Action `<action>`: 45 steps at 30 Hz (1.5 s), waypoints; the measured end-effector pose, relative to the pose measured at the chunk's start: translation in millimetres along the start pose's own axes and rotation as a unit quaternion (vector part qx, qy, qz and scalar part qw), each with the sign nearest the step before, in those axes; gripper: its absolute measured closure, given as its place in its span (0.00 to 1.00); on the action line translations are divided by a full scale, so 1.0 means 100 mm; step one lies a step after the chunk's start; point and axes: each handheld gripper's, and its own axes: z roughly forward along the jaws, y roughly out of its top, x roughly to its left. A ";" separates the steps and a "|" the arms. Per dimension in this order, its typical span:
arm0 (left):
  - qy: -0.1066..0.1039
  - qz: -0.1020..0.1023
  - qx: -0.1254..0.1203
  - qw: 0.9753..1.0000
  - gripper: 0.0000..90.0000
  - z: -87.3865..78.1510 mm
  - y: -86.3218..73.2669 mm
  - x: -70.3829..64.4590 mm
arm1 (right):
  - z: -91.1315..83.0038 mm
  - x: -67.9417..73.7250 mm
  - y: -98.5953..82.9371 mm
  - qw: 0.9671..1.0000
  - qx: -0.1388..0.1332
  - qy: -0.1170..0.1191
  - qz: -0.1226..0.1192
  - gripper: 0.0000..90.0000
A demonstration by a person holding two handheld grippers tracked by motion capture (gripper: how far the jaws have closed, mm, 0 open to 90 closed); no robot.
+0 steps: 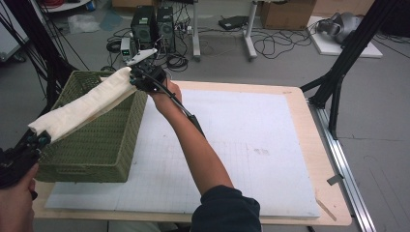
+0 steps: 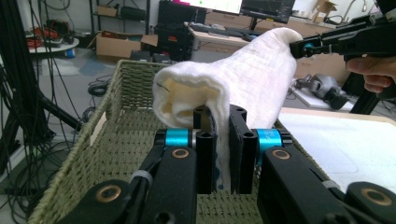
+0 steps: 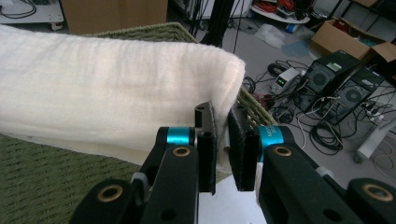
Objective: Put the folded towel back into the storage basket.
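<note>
A folded cream towel stretches in the air above the green wicker basket at the table's left. My left gripper is shut on the towel's near end, low at the left edge. My right gripper is shut on the far end, over the basket's back right corner. In the right gripper view the cloth hangs across to the left from the pinched corner. In the left gripper view the towel runs away toward the right gripper.
The basket stands on a white gridded mat over a wooden table. Black frame legs rise at the right. Computer towers, cables and cardboard boxes sit on the floor beyond the table.
</note>
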 end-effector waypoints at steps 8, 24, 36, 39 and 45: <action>0.011 -0.005 0.003 1.000 0.92 0.00 -0.03 0.07 | 0.15 0.04 0.05 1.000 -0.001 0.003 0.004 0.92; 0.029 -0.023 0.025 0.999 0.90 0.07 -0.15 0.21 | 0.46 0.12 0.09 1.000 0.006 0.000 0.014 0.92; 0.050 -0.033 -0.011 0.998 0.46 0.02 -0.07 0.21 | 0.50 0.09 -0.01 0.999 0.011 -0.025 0.016 0.46; 0.044 -0.029 -0.013 0.999 0.46 0.03 -0.07 0.19 | 0.39 0.06 -0.01 0.999 -0.003 -0.024 0.024 0.46; 0.038 -0.024 -0.019 0.999 0.46 0.01 -0.05 0.16 | 0.21 -0.03 -0.07 0.999 -0.015 -0.026 0.038 0.44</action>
